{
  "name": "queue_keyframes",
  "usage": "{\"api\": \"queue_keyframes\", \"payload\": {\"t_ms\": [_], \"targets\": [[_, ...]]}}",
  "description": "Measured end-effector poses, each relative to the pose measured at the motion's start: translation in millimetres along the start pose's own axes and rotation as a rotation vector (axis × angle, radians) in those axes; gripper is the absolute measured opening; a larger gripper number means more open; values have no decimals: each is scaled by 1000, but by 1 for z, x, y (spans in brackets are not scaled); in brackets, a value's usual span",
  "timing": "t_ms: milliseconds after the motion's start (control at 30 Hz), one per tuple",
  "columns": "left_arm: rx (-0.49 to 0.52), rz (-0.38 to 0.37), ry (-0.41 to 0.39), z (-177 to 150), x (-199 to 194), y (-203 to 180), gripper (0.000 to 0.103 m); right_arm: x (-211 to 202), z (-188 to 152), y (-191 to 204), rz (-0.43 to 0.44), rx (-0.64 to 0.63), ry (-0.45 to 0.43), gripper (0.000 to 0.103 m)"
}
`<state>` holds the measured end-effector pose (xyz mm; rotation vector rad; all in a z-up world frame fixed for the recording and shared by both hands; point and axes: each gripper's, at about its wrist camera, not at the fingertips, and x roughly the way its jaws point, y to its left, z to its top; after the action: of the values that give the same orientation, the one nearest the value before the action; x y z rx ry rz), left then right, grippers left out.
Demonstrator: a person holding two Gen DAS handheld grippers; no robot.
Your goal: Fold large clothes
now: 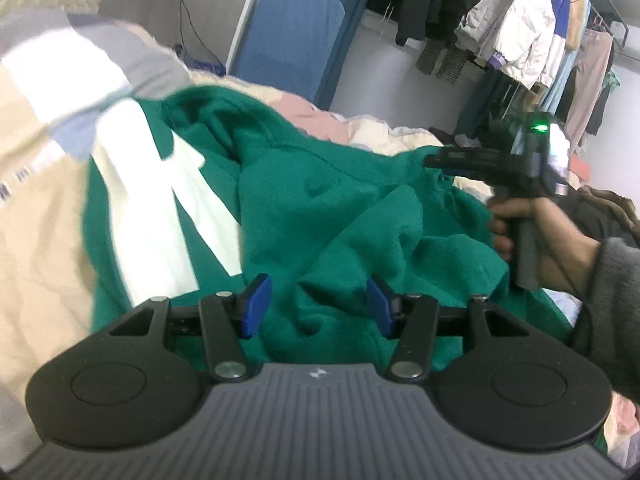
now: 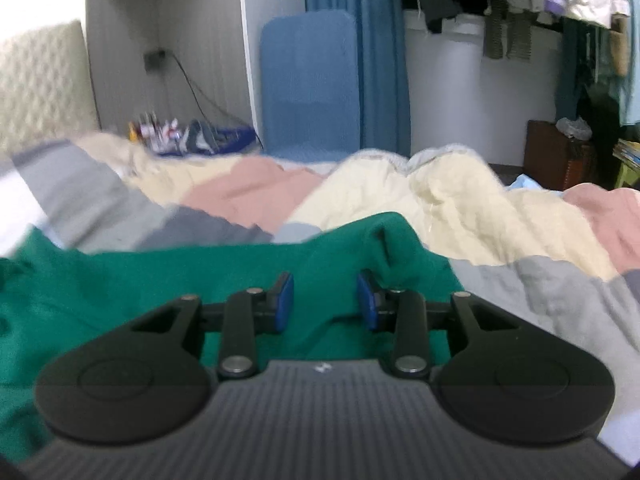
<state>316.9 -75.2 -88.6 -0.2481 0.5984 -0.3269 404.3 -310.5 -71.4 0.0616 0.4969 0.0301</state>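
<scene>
Garment: a green sweatshirt [image 1: 340, 216] with white lettering lies rumpled on the patchwork quilt [image 2: 460, 196] of a bed.
Left gripper [image 1: 318, 306]: jaws apart, green folds bunched between the blue pads, none clamped.
Right gripper [image 2: 325, 300]: jaws part-way apart over the sweatshirt's far edge; a raised fold touches the right pad.
Hand [image 1: 548, 236]: grips the right tool's handle.
Surroundings: blue board [image 2: 308, 80] beyond the bed's far edge, hanging clothes [image 1: 520, 32] on a rail.
</scene>
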Motion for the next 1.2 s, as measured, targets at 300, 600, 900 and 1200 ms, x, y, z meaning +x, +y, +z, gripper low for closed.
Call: {"api": "queue_keyframes", "payload": {"t_ms": [300,600,900,1200], "targets": [[18,21,-41,-21,-83,-14,59,-148,-22,14,106,91,-19,38],[76,46,-79,-45,-156,-45,59,-267,-58,36,129,77,32,39],[-85,95,43,-69,-169,-26,59,-294,-103,10,55,181,263,48],[-204,216,144,-67,-152,15,65,-264,-112,-44,5,400,383,55]]}}
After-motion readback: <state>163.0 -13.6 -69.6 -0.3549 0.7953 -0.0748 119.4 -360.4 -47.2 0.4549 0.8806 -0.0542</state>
